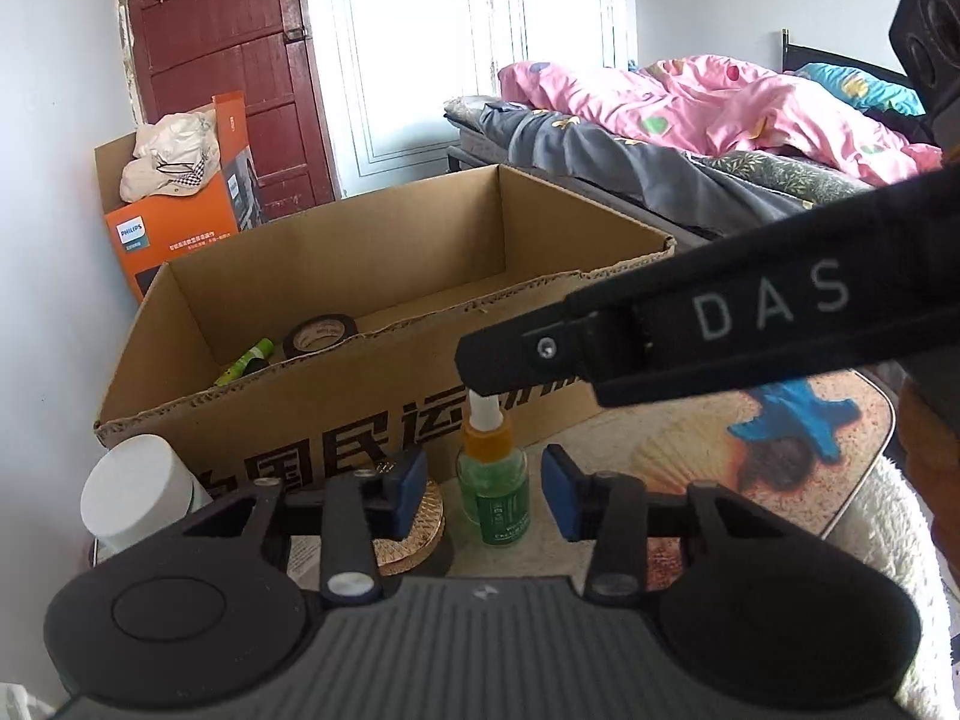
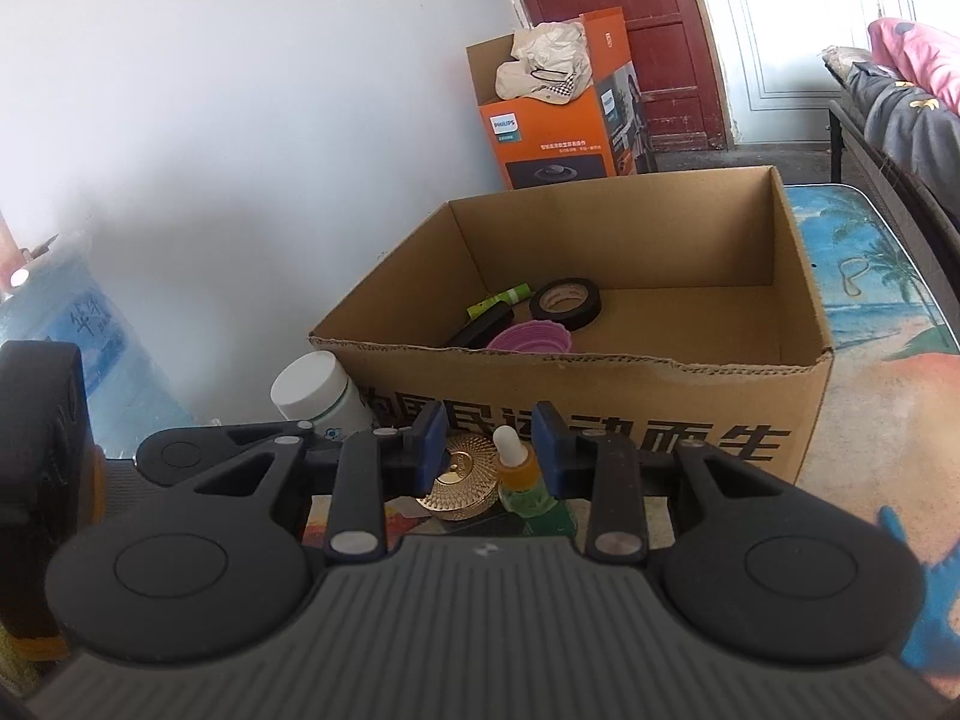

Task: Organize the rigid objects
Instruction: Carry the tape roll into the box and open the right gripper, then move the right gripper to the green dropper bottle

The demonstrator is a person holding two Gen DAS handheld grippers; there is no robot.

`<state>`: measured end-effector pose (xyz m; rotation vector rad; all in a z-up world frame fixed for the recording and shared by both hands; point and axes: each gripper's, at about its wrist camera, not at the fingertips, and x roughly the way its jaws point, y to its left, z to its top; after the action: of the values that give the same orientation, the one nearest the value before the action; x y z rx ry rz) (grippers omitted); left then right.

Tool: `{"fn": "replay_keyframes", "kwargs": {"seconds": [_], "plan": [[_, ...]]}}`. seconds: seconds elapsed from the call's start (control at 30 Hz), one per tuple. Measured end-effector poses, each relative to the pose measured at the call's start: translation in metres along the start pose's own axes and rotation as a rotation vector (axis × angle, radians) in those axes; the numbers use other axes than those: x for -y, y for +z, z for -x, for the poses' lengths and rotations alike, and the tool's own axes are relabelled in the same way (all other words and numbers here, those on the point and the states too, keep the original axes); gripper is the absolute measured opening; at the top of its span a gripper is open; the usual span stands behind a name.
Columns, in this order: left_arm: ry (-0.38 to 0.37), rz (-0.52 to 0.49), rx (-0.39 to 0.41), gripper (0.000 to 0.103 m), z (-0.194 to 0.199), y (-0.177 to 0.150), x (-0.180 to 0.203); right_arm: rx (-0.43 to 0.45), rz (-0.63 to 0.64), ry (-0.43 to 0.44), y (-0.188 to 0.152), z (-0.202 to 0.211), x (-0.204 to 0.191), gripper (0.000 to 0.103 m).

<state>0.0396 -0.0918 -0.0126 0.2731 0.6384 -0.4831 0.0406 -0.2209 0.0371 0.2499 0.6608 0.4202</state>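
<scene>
The left hand-held gripper [image 1: 483, 495] stands open around the dropper bottle [image 1: 493, 483] beside the cardboard box [image 1: 336, 408].

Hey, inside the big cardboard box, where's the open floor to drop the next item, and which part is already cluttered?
The open brown cardboard box has bare floor across its right half, bordered by the right wall, the back wall and the black tape roll. The left front corner is crowded: tape roll, pink ribbed bowl, flat black case and green tube cluster there.

A brown cardboard box [image 2: 600, 384] is showing black printed characters; a dropper bottle [image 1: 493, 480] is showing green glass, an orange collar and white bulb; the quilt [image 1: 690, 102] is glowing pink.
</scene>
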Motion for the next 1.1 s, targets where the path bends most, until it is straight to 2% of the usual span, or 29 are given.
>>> {"fn": "replay_keyframes", "kwargs": {"seconds": [0.07, 0.13, 0.2, 0.23, 0.37, 0.5, 0.73, 0.93, 1.03, 1.1], "plan": [[-0.006, 0.008, -0.010, 0.038, -0.006, 0.001, -0.003, -0.021, 0.003, 0.007, 0.001, -0.011, 0.002, 0.029], [-0.007, 0.014, -0.020, 0.029, -0.013, 0.001, -0.005, -0.043, 0.009, 0.008, 0.001, -0.020, 0.003, 0.027], [-0.023, 0.029, -0.023, 0.023, -0.016, 0.001, -0.007, -0.060, 0.011, 0.007, 0.001, -0.027, 0.006, 0.022], [-0.023, 0.030, -0.016, 0.021, -0.016, 0.001, -0.007, -0.069, 0.006, 0.007, 0.000, -0.030, 0.008, 0.015], [-0.038, 0.041, -0.003, 0.018, -0.013, 0.001, -0.006, -0.071, -0.015, 0.001, -0.001, -0.028, 0.013, 0.011], [-0.089, 0.066, -0.011, 0.018, -0.012, 0.001, -0.001, -0.080, -0.032, -0.018, -0.005, -0.015, 0.018, 0.011], [-0.181, 0.034, -0.003, 0.018, 0.001, -0.005, 0.019, -0.079, -0.090, -0.066, -0.020, 0.015, 0.029, 0.011], [-0.149, -0.040, 0.043, 0.032, 0.008, -0.015, 0.030, -0.063, -0.089, -0.066, -0.024, 0.020, 0.031, 0.013], [-0.141, -0.051, 0.051, 0.034, 0.007, -0.018, 0.032, -0.066, -0.060, -0.068, -0.023, 0.019, 0.029, 0.013], [-0.132, -0.055, 0.036, 0.034, 0.001, -0.019, 0.034, -0.073, -0.048, -0.073, -0.021, 0.018, 0.028, 0.019]]}}
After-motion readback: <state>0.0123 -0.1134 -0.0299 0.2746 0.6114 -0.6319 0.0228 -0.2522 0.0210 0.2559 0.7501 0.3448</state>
